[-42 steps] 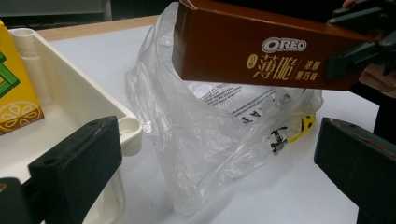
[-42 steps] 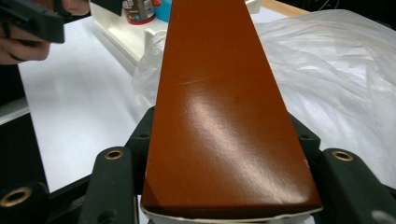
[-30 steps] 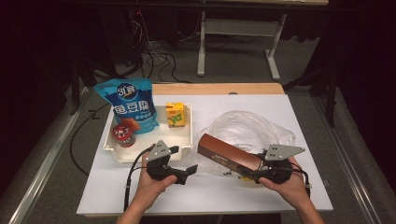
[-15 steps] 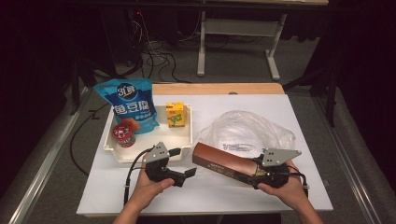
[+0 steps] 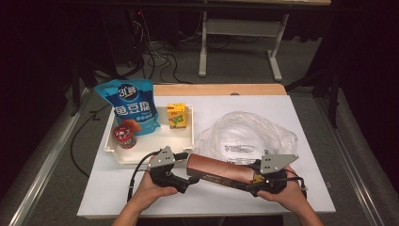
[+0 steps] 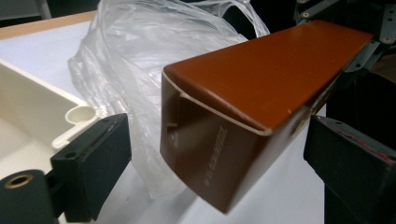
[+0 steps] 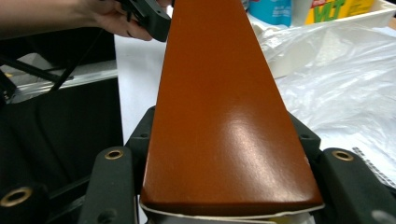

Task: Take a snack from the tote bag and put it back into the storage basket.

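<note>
lab — cables [image 5: 155,52], bare table frames [image 5: 237,35]

Light is falling from above onto the white table [image 5: 301,117], leaving it bright while the floor and the room beyond its far edge are sinking into near black. The clear plastic bag [image 5: 247,134] is catching pale glare. In the right gripper view a soft sheen is lying across the brown box [image 7: 224,116], and the hand [image 7: 112,21] at the top is looking soft. In the left gripper view the box [image 6: 261,107] is staying fairly sharp while the near black pads [image 6: 93,163] are blurring and the corners are stretching.
</note>
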### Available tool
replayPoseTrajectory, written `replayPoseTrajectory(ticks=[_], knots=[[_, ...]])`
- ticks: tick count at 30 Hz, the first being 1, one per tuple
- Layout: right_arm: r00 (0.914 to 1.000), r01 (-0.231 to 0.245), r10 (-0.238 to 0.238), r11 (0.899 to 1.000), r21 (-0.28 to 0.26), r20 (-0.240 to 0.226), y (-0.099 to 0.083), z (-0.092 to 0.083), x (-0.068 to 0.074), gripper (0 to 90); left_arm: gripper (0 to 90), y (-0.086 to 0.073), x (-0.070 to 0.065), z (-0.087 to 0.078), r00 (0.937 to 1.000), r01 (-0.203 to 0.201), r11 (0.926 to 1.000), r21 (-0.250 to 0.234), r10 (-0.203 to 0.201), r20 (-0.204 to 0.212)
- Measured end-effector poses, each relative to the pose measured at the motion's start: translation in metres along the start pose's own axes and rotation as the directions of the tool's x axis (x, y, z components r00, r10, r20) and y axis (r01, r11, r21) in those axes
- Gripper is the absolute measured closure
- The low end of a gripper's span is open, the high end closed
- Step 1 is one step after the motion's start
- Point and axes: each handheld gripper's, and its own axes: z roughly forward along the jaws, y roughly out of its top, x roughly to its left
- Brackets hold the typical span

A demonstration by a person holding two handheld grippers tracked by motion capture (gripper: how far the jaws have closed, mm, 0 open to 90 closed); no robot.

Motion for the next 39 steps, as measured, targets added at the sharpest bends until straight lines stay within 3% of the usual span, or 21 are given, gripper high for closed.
replayPoseTrajectory(ticks=[8, 13, 15, 20, 22, 23, 25, 26, 27, 30, 35, 39], knots=[[0.9998, 0.006, -0.006, 1.0, 0.007, -0.02, 0.0, 0.002, 0.0, 45.3, 13.4, -0.002, -0.001, 0.005, 0.999, -0.016, 0.9997, 0.017, 0.016, 0.043], [0.9992, 0.008, -0.008, 1.0, 0.006, -0.038, 0.0, 0.003, 0.0, 45.4, 15.8, -0.004, 0.002, 0.004, 0.9942, -0.002, 1.0, 0.004, 0.002, 0.108], [0.9977, 0.011, -0.011, 1.0, 0.005, -0.067, 0.0, 0.004, -0.001, 45.5, 16.4, -0.005, 0.002, 0.004, 0.9907, -0.003, 1.0, 0.002, 0.003, 0.136], [0.996, 0.008, -0.006, 1.0, 0.014, -0.089, -0.001, 0.005, -0.001, 45.1, 22.6, -0.006, -0.001, 0.003, 0.9874, -0.053, 0.9986, -0.002, 0.052, 0.149], [0.9951, -0.005, 0.005, 1.0, -0.003, -0.099, -0.003, 0.004, -0.004, 42.9, 28.2, -0.007, -0.002, 0.0, 0.9834, -0.074, 0.9972, -0.012, 0.075, 0.165], [0.9958, -0.013, 0.012, 1.0, -0.015, -0.09, -0.004, 0.003, -0.005, 39.5, 32.5, -0.006, -0.003, -0.002, 0.9779, -0.081, 0.9964, -0.023, 0.084, 0.192], [0.9983, -0.048, 0.047, 0.998, -0.035, -0.035, -0.007, 0.0, -0.009, 26.3, 44.4, -0.005, -0.004, -0.003, 0.963, -0.094, 0.9951, -0.029, 0.098, 0.251], [0.9977, -0.066, 0.065, 0.997, -0.038, -0.021, -0.008, 0.0, -0.011, 21.7, 47.2, -0.004, -0.007, -0.003, 0.9615, -0.106, 0.9941, -0.024, 0.108, 0.253], [0.9963, -0.085, 0.085, 0.996, -0.038, -0.01, -0.009, -0.003, -0.013, 20.2, 47.7, -0.003, -0.009, -0.003, 0.9631, -0.127, 0.9917, -0.02, 0.128, 0.237], [0.9914, -0.127, 0.129, 0.988, -0.087, 0.021, -0.013, -0.01, -0.018, 14.4, 48.3, -0.003, -0.008, -0.005, 0.9673, -0.127, 0.9918, -0.018, 0.128, 0.219], [0.9834, -0.147, 0.16, 0.979, -0.139, 0.086, -0.016, -0.025, -0.022, 9.4, 48.4, -0.003, -0.002, -0.017, 0.9789, -0.107, 0.9936, -0.035, 0.112, 0.171], [0.9765, -0.159, 0.176, 0.978, -0.137, 0.124, -0.019, -0.028, -0.024, 8.0, 48.5, -0.003, 0.002, -0.027, 0.9857, -0.087, 0.9953, -0.042, 0.092, 0.141]])
